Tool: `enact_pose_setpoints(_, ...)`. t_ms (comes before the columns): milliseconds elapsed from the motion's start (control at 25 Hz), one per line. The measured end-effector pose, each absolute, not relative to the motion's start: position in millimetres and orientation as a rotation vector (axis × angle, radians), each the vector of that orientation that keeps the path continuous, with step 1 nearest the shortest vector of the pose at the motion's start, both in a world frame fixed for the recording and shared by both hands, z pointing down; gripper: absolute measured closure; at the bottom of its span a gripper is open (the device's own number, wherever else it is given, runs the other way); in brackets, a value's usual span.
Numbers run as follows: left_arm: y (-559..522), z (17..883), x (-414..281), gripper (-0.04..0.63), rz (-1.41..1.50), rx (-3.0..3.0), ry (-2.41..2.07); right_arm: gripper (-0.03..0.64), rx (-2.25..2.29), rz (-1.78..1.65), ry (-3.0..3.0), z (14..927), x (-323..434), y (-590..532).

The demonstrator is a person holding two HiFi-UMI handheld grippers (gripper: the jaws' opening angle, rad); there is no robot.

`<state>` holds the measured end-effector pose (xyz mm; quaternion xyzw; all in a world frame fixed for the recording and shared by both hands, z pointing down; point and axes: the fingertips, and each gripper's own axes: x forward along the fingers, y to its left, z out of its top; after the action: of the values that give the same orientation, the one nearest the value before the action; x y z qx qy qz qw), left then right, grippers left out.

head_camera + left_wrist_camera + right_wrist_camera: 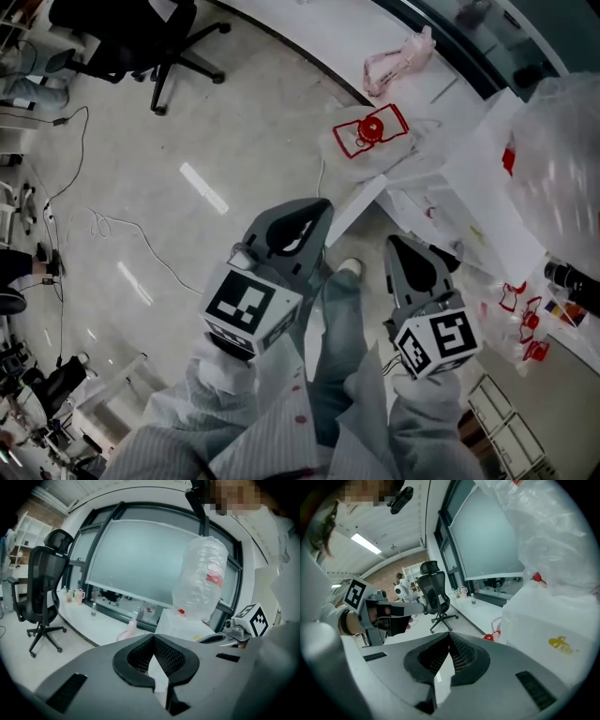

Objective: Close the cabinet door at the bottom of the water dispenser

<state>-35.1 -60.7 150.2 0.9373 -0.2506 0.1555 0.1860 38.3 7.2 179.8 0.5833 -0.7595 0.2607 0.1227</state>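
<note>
The white water dispenser stands at the right, with a plastic-wrapped bottle on top of it; it also appears as the dispenser and the bottle in the gripper views. A narrow white panel juts from its foot over the floor; it looks like the open cabinet door seen from above. My left gripper hangs just left of that panel, jaws shut and empty. My right gripper is close to the dispenser's front, also shut with nothing in it.
A black office chair stands at the far left on the pale floor, with cables trailing nearby. A white bag with red print and a pink bag lie by the window ledge. My leg and shoe are between the grippers.
</note>
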Motion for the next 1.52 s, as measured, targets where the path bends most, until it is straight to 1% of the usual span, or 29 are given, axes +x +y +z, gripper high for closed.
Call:
enact_pose_setpoints(160, -65.4, 183.8, -37.1, 0.584, 0.460, 2.640, -0.684, 0.603, 1.692, 0.782, -2.176, 219.5, 29.7, -6.1)
enact_pose_setpoints(480, -67.1, 278.2, -49.8, 0.584, 0.551, 2.517, -0.668, 0.603, 1.679, 0.842, -2.083, 316.2, 12.4, -26.7)
enact_pose_setpoints(760, -58.6, 359.4, -61.0, 0.584, 0.643, 2.425, -0.656, 0.603, 1.731, 0.963, -1.995, 401.4, 5.5, -24.9)
enact_pose_setpoints(960, -58.6, 396.4, -66.6, 0.584, 0.688, 2.407, -0.641, 0.603, 1.722, 1.021, -1.934, 453.7, -3.6, -21.8)
enact_pose_setpoints(1200, -60.7, 435.4, -71.6, 0.584, 0.726, 2.386, -0.633, 0.601, 1.646, 1.012, -1.899, 506.3, -20.6, -22.2)
enact_pose_setpoints(1520, -51.7, 463.9, -82.5, 0.584, 0.759, 2.340, -0.616, 0.601, 1.517, 1.043, -1.851, 563.6, -38.9, -11.0)
